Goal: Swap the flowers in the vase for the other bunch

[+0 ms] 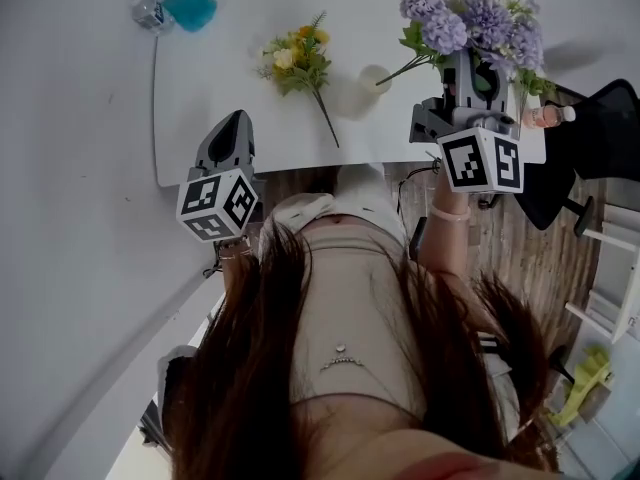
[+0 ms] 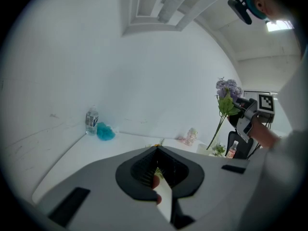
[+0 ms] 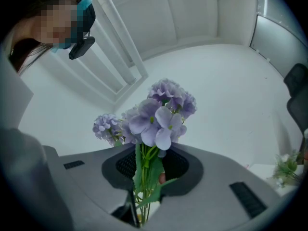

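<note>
A yellow flower bunch (image 1: 298,63) lies on the white table (image 1: 200,98), left of the white vase (image 1: 372,80), which stands with nothing in it. My right gripper (image 1: 478,76) is raised to the right of the vase, shut on the green stems (image 3: 142,186) of the purple flower bunch (image 1: 470,28). The blooms (image 3: 161,112) rise above its jaws. My left gripper (image 1: 236,123) hovers at the table's near edge, left of the yellow bunch, shut and holding nothing. In the left gripper view, the purple bunch (image 2: 227,93) shows at the right, above the vase (image 2: 204,148).
A water bottle (image 1: 150,13) and a blue puff (image 1: 190,8) sit at the table's far left corner. A small bottle (image 1: 545,116) stands at the right edge, beside a black chair (image 1: 590,148). A wall runs along the left.
</note>
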Available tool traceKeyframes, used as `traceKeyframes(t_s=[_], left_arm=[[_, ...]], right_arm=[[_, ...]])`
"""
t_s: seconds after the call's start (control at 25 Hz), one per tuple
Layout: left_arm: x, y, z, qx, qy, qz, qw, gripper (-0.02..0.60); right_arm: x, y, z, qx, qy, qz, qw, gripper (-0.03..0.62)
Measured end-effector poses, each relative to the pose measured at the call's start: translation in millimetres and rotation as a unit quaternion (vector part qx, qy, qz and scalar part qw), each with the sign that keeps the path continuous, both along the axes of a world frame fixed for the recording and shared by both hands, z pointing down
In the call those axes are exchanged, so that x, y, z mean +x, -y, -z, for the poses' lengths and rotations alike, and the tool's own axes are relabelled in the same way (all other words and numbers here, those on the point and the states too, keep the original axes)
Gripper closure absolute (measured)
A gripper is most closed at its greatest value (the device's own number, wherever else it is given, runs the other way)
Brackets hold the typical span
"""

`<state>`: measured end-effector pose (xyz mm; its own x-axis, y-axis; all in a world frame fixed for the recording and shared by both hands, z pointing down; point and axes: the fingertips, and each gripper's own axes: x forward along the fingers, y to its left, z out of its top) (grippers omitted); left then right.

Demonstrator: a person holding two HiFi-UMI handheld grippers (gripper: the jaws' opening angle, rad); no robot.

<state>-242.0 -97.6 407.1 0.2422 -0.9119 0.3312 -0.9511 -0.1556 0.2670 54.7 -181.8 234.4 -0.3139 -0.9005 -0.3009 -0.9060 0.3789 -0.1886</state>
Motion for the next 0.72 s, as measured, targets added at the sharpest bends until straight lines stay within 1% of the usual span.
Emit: traceKeyframes(t_s=[0.12,0.36,0.6,0.72], left_arm=[[0,0,-2,0.0,-0.001,0.002,1.0,0.578],[5,-1,-3,-0.006,0.003,-0.002,1.0,0.578],[10,-5,-8,-0.015,0.002,-0.006,0.9999,0.578],[12,-6,-10,-0.019,0.006,-0.01,0.9998,0.578]], right_arm=[[-12,2,-14,0.001,-0.018,0.01,1.0,0.492],[-29,8,-49,-0.02,-0.052,0.02,0.998,0.491],[-34,9,-67,-0.031,-0.063,0.026,0.997,0.49],[-40,10,-81,-0.042,-0.074,0.037,0.996,0.487]])
